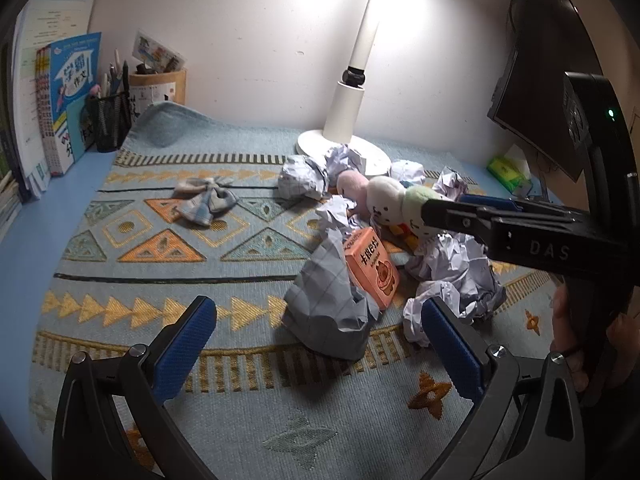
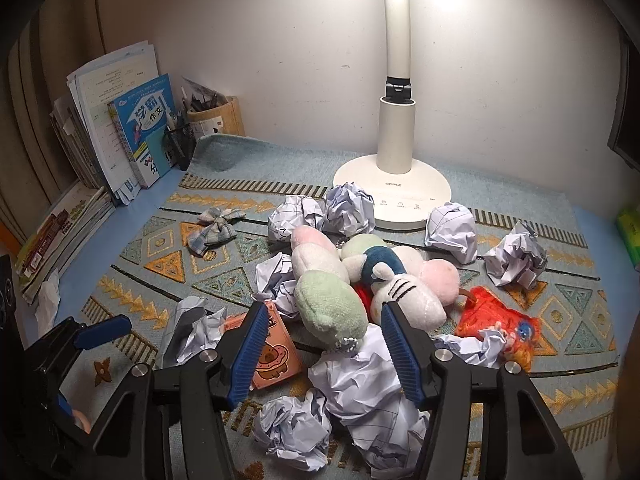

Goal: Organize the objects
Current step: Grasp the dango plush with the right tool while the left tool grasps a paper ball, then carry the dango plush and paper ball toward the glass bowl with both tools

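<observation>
A heap of plush toys (image 2: 352, 276), pink, green, white and dark blue, lies mid-mat among several crumpled paper balls (image 2: 364, 392). An orange card box (image 2: 276, 354) lies at the left of the heap; it also shows in the left wrist view (image 1: 372, 266). A red snack packet (image 2: 496, 320) lies to the right. My right gripper (image 2: 324, 354) is open, its blue pads either side of the green plush end. My left gripper (image 1: 320, 344) is open and empty, low over the mat before a crumpled sheet (image 1: 328, 308). In the left wrist view the right gripper (image 1: 448, 208) reaches in from the right over the plush.
A white desk lamp (image 2: 394, 196) stands at the back. Books (image 2: 140, 136) and pen holders (image 2: 216, 116) stand back left. A plaid bow (image 2: 214, 228) lies on the patterned mat (image 2: 576, 320). A green tissue pack (image 1: 508, 172) and a dark monitor (image 1: 532, 92) are at the right.
</observation>
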`<state>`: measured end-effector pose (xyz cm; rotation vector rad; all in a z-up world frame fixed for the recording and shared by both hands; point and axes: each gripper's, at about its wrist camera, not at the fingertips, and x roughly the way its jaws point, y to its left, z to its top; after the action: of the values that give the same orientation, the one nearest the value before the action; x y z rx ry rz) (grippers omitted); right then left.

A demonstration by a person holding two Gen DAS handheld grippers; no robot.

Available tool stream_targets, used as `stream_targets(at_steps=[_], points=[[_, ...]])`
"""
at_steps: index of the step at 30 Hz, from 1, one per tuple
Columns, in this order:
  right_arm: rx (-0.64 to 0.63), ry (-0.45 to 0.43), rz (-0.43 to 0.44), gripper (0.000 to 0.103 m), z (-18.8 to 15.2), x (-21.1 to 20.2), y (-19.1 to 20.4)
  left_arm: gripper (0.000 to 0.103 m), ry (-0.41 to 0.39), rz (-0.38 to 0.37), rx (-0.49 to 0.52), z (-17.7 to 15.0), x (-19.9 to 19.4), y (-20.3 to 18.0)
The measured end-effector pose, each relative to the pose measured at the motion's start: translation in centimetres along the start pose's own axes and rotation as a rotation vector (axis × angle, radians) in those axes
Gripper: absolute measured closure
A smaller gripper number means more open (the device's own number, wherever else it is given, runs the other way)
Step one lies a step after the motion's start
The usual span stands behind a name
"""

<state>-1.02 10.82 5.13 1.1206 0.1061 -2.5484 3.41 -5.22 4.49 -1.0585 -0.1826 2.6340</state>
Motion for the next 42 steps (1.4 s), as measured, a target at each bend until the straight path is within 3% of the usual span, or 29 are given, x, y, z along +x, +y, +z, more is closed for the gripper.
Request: stream_targets(at_steps=[6,10,14,17,25,32,36,42], points=[[-0.018,0.028,-0.022,0.057,0.2,1.8,0.4,0.006,0.065,-0.015,0.003,-0.3,2.2,-0.9],[-0.028,0.049,-0.04,0.072,0.2,2.8,0.3,0.016,0.104,-0.015,-0.029,-0.5,3.4,-0.6],[0.001,0.036,-0.008,0.074,0.0,2.9,-0.4,0.047,0.135,-0.017,-0.053,-0.9,4.3,-0.1],[0.039,0.011,0.037,0.074,0.0,2.2,-0.8,0.054,0.108,-0.022,-0.07,-0.8,3.8,0.0],[0.107,-0.075,0.068,0.074,-0.3,-3.3,-1.9,0.054,0.053,0.005,-0.069,-0.2,1.8,-0.3],[0.213,-0.126,-0.011,0.074,-4.8,-10.3,-6.6,0.054,0.018,-0.043,-0.04,-0.5,-0.5,-2.9],[0.308,-0.104,-0.058,0.074,-8.6,-11.9,-9.8,0.054,0.013,-0.076,-0.017,-0.7,-0.7,-5.1],[0.47,-0.01,0.021,0.074,-13.5,-10.6,-13.6,0.054,0.047,-0.096,0.036,-1.0,0.3,-8.6]])
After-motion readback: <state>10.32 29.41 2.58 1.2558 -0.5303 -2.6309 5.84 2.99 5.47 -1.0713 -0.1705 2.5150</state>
